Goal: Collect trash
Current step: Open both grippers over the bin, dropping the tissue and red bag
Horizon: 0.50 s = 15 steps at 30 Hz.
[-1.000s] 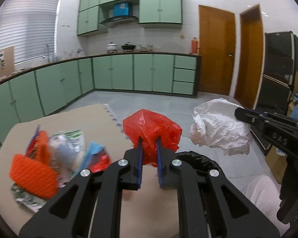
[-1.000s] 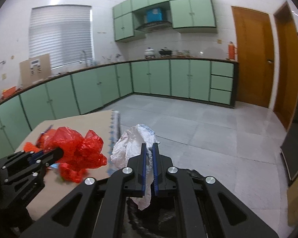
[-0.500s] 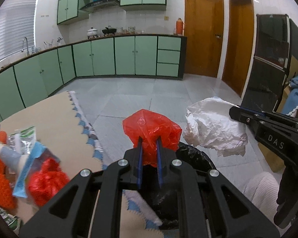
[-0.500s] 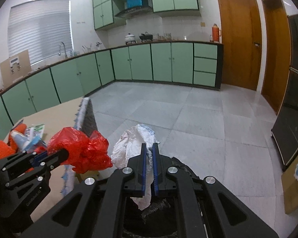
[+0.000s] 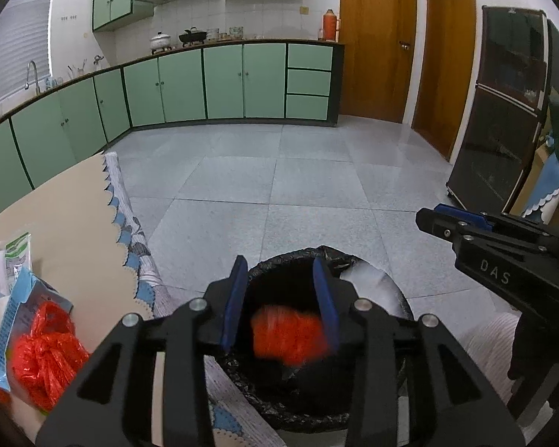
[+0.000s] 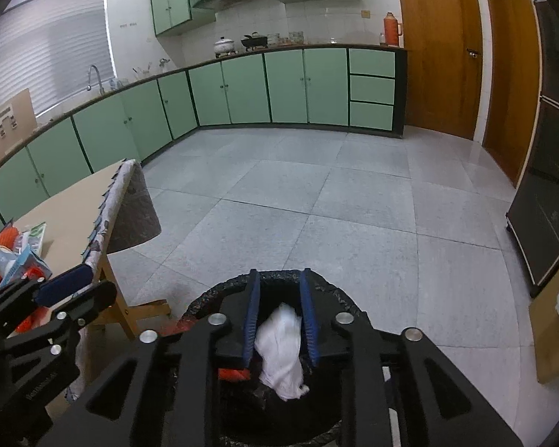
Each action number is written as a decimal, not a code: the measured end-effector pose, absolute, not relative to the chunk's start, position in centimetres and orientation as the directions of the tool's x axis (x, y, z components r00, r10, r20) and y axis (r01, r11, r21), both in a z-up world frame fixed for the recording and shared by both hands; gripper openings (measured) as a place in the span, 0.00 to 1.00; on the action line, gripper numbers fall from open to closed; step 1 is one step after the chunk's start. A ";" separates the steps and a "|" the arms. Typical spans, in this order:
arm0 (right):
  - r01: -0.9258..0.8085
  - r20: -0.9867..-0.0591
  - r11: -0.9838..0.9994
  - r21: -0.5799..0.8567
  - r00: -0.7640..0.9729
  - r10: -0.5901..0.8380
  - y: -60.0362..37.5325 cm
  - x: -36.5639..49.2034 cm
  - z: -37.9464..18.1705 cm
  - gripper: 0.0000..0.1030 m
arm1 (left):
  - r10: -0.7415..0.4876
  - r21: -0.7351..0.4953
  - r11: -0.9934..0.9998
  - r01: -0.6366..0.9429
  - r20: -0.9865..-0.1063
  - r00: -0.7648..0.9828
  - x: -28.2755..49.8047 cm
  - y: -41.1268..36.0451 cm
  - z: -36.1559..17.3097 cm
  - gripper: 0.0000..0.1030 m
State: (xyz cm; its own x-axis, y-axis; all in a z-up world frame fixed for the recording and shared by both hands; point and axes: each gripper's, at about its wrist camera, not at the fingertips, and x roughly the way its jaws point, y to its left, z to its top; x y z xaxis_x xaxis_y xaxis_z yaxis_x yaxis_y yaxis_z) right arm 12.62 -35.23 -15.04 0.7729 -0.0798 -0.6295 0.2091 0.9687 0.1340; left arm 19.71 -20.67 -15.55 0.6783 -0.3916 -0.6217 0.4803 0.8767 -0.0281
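Left gripper [image 5: 281,272] and right gripper [image 6: 279,286] both stand apart over the black-lined bin [image 5: 331,257]. Red bag [image 5: 287,337] and white bag [image 6: 281,346] are inside it, unheld.

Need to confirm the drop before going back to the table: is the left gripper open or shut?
Open. The left gripper has its blue pads spread wide apart, and the red bag shows blurred between and below them, over the black-lined bin.

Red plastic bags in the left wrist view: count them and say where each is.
2. One red plastic bag, blurred, over the bin; another on the table. More may be hidden.
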 end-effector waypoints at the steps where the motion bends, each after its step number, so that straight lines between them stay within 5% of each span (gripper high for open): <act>1: 0.210 -0.627 0.968 0.136 0.775 -0.080 -35.2 12.5 -14.9 0.29 | -0.393 -0.031 0.878 0.478 -0.618 0.681 19.7 -20.5 -15.4 0.40; 7: 0.200 -0.575 0.970 0.140 0.814 -0.085 -34.0 11.3 -12.4 0.54 | -0.373 -0.027 0.901 0.434 -0.561 0.739 18.3 -17.1 -12.9 0.55; 15: 0.090 -0.487 0.984 0.152 0.874 -0.005 -28.2 10.1 -9.4 0.74 | -0.217 0.004 0.969 0.249 -0.473 0.854 14.8 -8.8 -9.9 0.66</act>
